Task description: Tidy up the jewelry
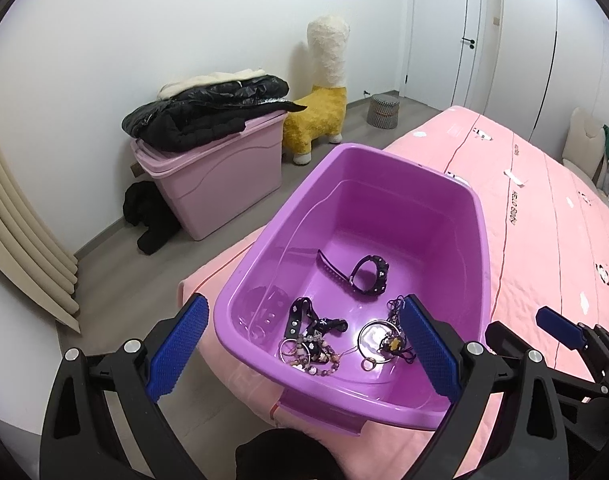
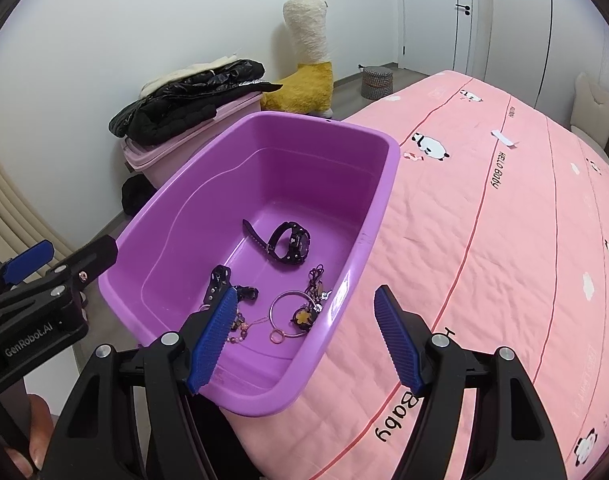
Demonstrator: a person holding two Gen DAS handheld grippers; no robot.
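I have my left gripper (image 1: 302, 346) spread wide, holding nothing, above the purple tub (image 1: 480, 216) on the pink bedspread (image 2: 504, 240). Inside lie a black watch (image 1: 370, 274), beaded bracelets (image 1: 314, 354) and a silver bangle (image 1: 378, 340). My right gripper (image 2: 308, 340) gapes empty too.

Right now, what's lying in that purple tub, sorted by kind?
In the purple tub:
Black watch: 1
Black studded strap: 1
Silver bangle: 1
Beaded bracelets, tangled, apparently: 2
Total: about 5
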